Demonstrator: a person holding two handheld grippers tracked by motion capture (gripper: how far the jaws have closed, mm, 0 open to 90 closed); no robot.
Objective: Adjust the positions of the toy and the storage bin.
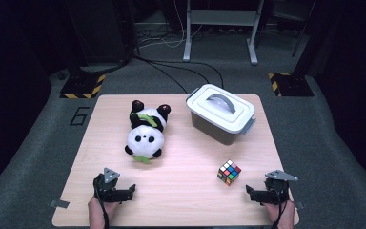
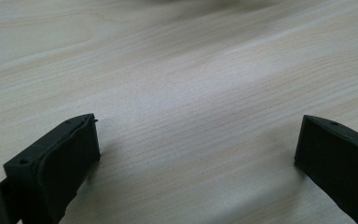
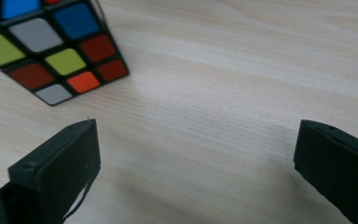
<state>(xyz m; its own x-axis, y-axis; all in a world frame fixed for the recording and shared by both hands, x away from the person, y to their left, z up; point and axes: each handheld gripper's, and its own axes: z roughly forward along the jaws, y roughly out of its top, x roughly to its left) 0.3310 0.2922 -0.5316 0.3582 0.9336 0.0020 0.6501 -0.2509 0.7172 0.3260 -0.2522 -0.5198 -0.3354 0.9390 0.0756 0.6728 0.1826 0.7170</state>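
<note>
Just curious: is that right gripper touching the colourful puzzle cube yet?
Apart. The right gripper view shows bare table between the open right gripper and the cube.

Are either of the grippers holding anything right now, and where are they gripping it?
Nothing is held. Left gripper and right gripper both have open jaws over bare table; the puzzle cube sits untouched.

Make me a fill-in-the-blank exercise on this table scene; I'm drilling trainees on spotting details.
1. The plush panda lies to the ____ of the lidded box in the high view.
2. The puzzle cube sits nearest the ____ gripper.
3. The jaws of the left gripper stand ____.
4. The box's lid is ____.

Missing words: left; right; open; on
</note>
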